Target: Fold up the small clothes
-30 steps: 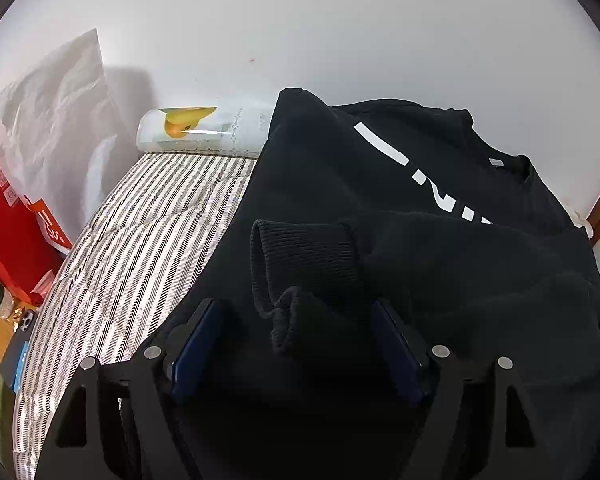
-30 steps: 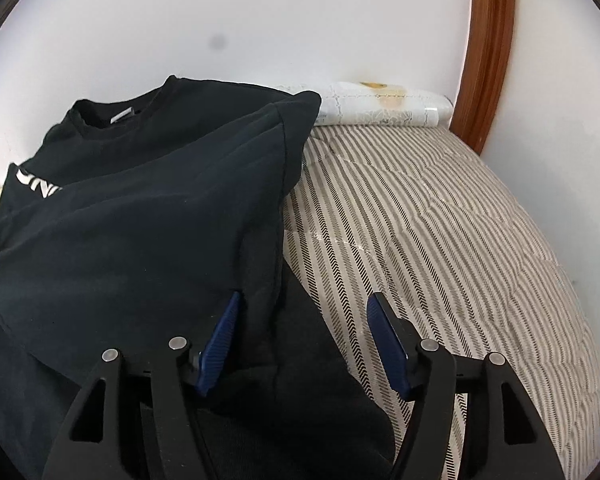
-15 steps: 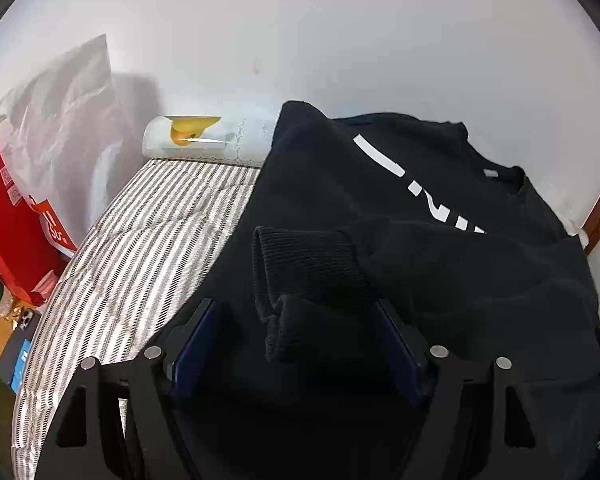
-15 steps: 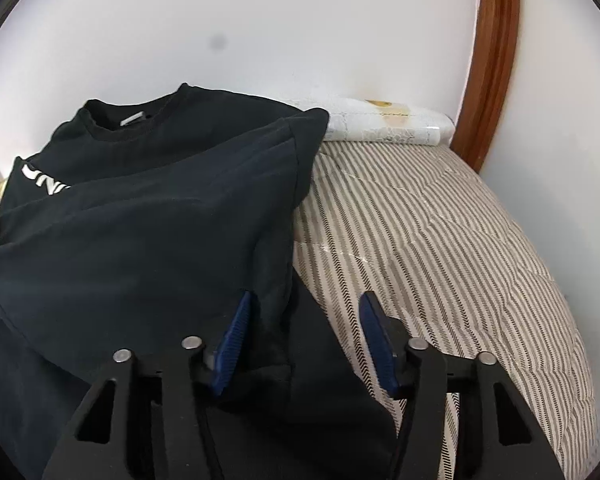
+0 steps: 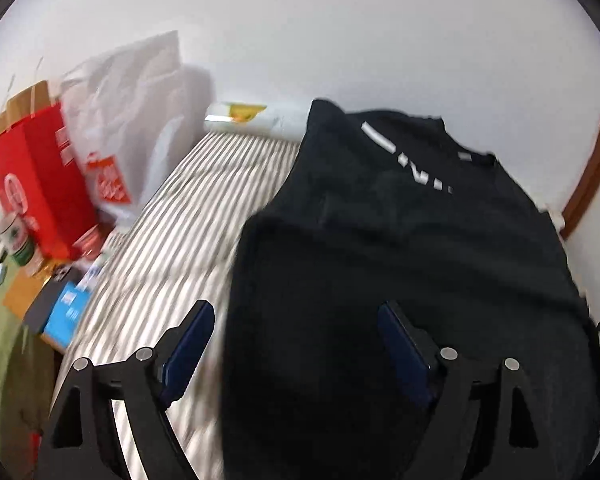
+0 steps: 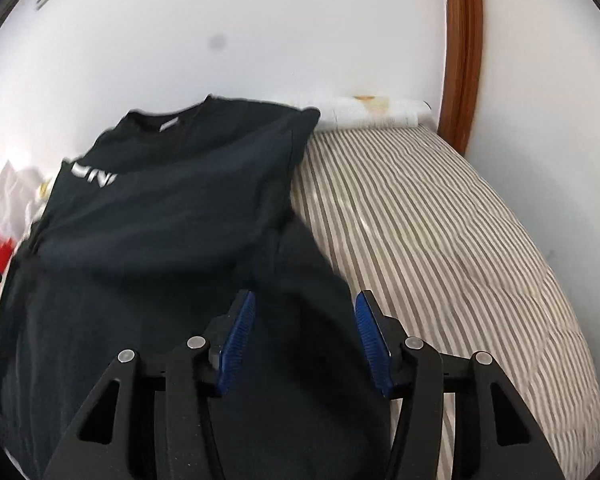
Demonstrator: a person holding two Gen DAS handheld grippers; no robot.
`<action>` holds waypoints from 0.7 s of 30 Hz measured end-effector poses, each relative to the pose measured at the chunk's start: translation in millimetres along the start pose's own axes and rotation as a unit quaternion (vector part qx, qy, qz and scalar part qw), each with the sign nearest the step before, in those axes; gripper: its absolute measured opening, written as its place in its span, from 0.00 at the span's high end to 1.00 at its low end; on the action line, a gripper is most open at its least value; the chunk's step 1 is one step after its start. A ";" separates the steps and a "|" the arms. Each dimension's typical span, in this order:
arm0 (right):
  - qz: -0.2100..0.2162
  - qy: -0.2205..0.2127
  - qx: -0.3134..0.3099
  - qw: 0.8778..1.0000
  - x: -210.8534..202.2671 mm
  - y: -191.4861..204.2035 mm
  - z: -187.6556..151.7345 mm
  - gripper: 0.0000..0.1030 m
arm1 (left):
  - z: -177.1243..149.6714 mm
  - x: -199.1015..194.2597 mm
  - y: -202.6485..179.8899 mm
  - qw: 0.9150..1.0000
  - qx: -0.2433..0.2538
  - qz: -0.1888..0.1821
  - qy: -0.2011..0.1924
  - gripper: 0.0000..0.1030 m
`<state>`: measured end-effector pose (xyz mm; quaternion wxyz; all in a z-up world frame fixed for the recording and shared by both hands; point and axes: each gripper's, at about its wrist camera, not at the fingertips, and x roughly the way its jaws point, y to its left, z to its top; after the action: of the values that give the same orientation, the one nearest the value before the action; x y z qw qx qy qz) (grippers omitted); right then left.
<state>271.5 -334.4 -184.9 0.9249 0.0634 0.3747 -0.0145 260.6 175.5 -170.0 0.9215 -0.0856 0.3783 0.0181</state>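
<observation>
We see the black shirt (image 5: pixel 400 248) lying folded on the striped bed (image 6: pixel 440 240). Both tools spread, grasping nothing: left tool (image 5: pixel 296 350) straddles its left edge, right tool (image 6: pixel 304 332) its right edge. Bare mattress right; red bag (image 5: pixel 40 184) shows only left.

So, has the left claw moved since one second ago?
Yes. The left claw has pulled back and shifted left: the red bag shows more, and the sweatshirt cuff is no longer between its fingers.

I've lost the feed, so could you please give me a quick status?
Both tongs, left and right, open, empty. Black sweatshirt part-folded on striped bed. Nothing obstructing.
</observation>
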 end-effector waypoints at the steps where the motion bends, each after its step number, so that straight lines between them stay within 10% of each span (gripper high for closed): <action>1: -0.002 -0.002 -0.001 1.000 -5.4 -1.0 -5.3 0.49 | -10.7 -6.7 5.3 1.000 0.000 0.003 0.008 0.20; 21: 0.027 0.027 -0.042 0.998 -76.0 -10.8 -131.9 0.47 | -113.6 -76.5 -3.2 0.997 0.057 0.010 0.053 0.33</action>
<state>124.9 -329.8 -227.0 0.9163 0.0346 0.3979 0.0279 127.4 155.2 -195.4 0.9032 -0.0302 0.4283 0.0017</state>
